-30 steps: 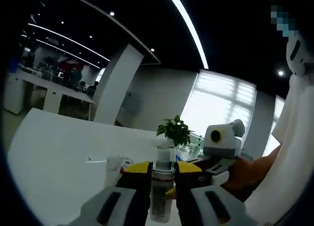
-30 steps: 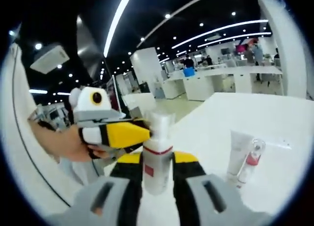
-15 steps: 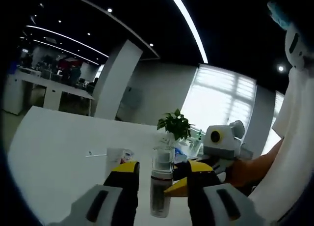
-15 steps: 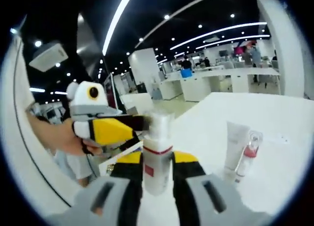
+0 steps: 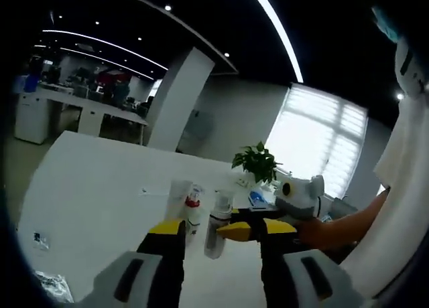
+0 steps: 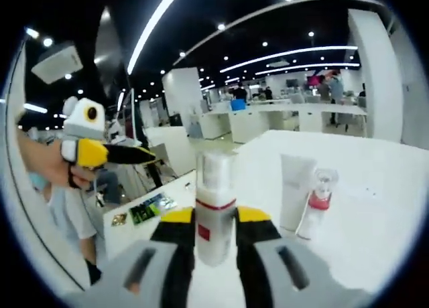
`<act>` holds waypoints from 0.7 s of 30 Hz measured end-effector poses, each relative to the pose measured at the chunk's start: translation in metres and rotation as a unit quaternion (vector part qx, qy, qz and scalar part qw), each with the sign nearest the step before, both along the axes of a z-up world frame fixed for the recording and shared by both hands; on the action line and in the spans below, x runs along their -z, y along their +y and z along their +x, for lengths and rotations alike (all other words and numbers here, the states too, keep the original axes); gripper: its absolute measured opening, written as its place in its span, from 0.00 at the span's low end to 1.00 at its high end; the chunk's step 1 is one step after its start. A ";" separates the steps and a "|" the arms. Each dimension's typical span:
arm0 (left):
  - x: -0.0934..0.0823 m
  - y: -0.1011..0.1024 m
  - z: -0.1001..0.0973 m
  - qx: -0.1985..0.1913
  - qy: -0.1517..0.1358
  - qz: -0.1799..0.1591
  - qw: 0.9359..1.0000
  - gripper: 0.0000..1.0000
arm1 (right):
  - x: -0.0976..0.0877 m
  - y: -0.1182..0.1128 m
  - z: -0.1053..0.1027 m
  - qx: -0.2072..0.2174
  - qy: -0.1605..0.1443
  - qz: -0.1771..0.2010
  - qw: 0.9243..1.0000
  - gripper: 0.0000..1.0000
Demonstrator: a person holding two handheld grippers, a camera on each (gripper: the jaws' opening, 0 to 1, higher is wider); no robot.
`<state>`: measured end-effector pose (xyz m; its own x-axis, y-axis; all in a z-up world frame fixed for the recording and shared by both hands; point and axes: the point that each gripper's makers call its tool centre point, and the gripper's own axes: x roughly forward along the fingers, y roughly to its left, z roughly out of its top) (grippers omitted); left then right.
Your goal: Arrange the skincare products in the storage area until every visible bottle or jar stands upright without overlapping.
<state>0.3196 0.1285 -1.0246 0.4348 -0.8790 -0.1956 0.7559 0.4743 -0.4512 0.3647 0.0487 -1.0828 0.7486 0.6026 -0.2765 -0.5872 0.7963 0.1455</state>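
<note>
My right gripper (image 6: 214, 231) was clamped on a white pump bottle (image 6: 215, 211) with a red band, which stood upright between my yellow-tipped jaws on the white table (image 6: 375, 221). Just beyond it to the right stood a white tube (image 6: 293, 191), and beside that a small clear spray bottle (image 6: 316, 202) with a red collar, the two close together.

My left gripper (image 5: 216, 240) had its jaws wide apart, holding nothing. Through the gap I saw the same bottle (image 5: 218, 215) upright on the table, held by my right gripper (image 5: 249, 230) reaching in from the right. The tube (image 5: 178, 199) and the spray bottle (image 5: 194, 207) stood near it, further left.
</note>
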 end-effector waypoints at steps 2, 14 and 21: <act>-0.001 0.004 -0.002 -0.003 0.000 0.001 1.000 0.45 | 0.004 -0.002 0.004 0.002 -0.007 -0.002 1.000 0.20; 0.015 0.023 -0.014 -0.032 0.029 0.027 0.999 0.45 | 0.040 -0.025 0.031 0.035 -0.032 -0.031 0.998 0.20; 0.021 0.024 -0.017 -0.036 0.044 0.030 0.998 0.43 | 0.052 -0.032 0.040 0.042 -0.056 -0.031 0.997 0.20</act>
